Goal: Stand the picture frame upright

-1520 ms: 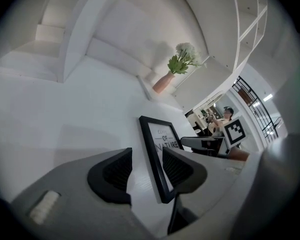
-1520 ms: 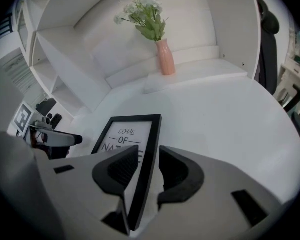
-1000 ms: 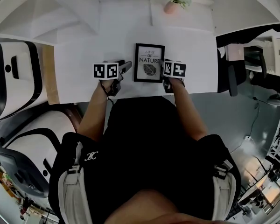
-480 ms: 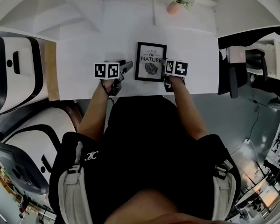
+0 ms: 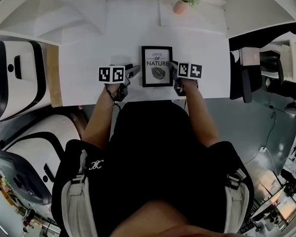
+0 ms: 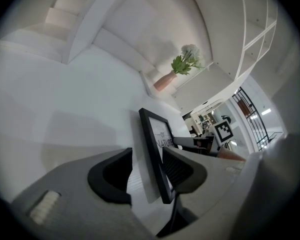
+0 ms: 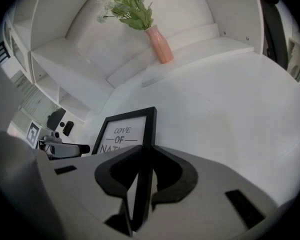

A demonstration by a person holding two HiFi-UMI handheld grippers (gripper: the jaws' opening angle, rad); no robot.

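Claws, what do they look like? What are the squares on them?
Each one, left claw and right claw, has a grey body with black, curved tips. Each carries a white cube printed with black square patterns. The person wears a black top.

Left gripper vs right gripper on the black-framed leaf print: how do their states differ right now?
Grip: the right gripper is shut on the black-framed leaf print, its jaws having just been closing on the edge; the left gripper is open, the frame's edge between its jaws but unpinched.
Side: the right gripper takes the frame's right edge, the left gripper its left edge.
Shared: both straddle a side edge of it.
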